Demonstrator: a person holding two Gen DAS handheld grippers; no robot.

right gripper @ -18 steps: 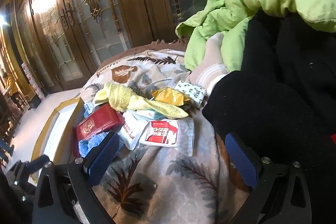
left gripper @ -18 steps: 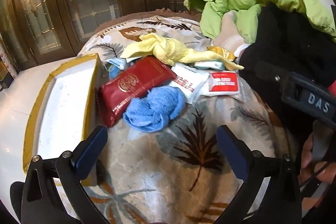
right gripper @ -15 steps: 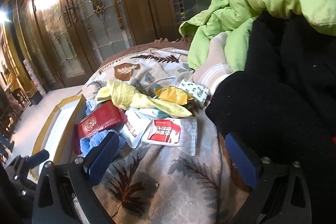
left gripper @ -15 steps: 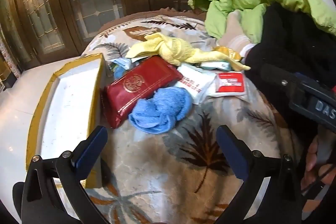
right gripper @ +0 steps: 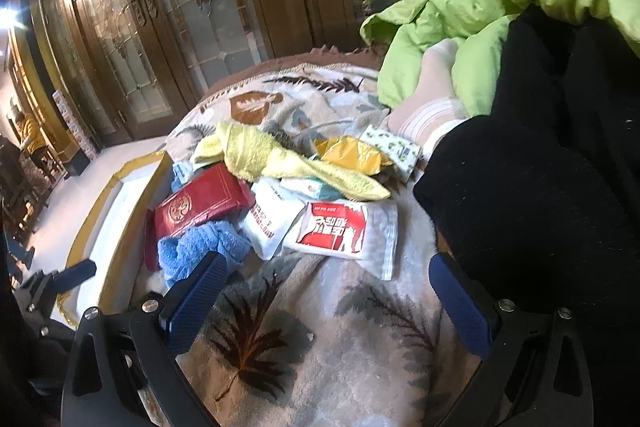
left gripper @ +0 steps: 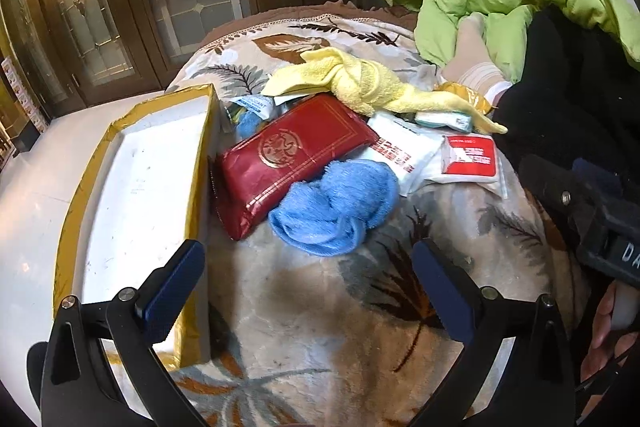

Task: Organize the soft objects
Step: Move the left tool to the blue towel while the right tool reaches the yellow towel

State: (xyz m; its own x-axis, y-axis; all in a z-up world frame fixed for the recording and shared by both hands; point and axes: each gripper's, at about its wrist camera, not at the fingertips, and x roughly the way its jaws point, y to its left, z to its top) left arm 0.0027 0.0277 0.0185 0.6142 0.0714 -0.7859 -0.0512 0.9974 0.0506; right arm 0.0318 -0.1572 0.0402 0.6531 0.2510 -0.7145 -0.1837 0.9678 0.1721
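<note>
Blue cloth (left gripper: 336, 211) lies crumpled mid-blanket (left gripper: 320, 307), just beyond the left gripper (left gripper: 308, 287) and right gripper (right gripper: 328, 303), both spread and empty. Behind it: red pouch (left gripper: 296, 155), then yellow cloth (left gripper: 360, 83); gold-rimmed box (left gripper: 140, 187) at the blanket's left edge.

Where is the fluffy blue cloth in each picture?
Left wrist view: the blue cloth lies near the middle, on the leaf blanket, overlapping the near corner of the red packet.
Right wrist view: the blue cloth sits at lower left, partly hidden behind that gripper's left finger.
Shared landmark: the red packet with the gold round emblem touches the cloth in both views.
</note>
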